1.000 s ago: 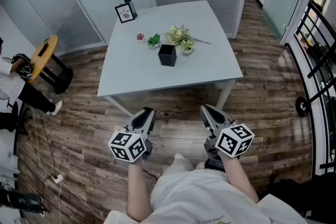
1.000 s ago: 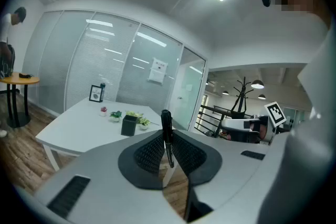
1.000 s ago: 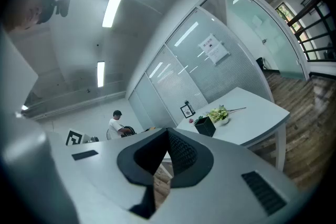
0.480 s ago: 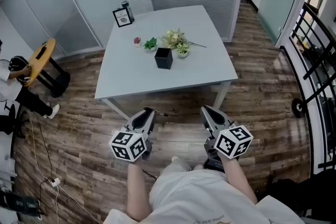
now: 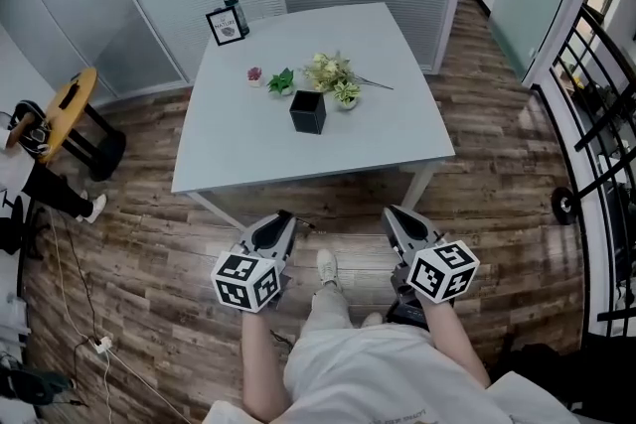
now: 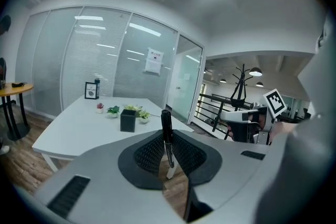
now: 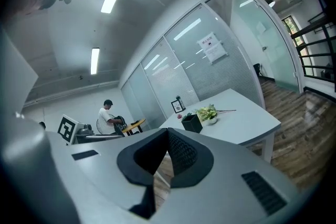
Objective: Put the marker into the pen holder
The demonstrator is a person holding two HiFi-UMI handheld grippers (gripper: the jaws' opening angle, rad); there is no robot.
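Gripping the marker (image 6: 166, 131) in the left gripper (image 5: 281, 217), jaws a narrow way apart and pinching the barrel crosswise. Nothing in the right gripper (image 5: 398, 215), closed tip to tip. Standing well back from the table's (image 5: 397, 146) near edge, with the holder (image 5: 307, 111) out near the table's middle, just nearside of the plants (image 5: 333, 72).

Looks like the carry, approach not yet made. Keep the pinch firm, step in to the near edge, reach over, get the marker plumb above the holder's open top, lower it inside before easing off. Watch for tilt: could catch the rim.

Only in the head view: the layout and the gap to the table, with the marker a mere sliver. Only in the left gripper view: the grip itself, barrel square between the pads, holder ahead.
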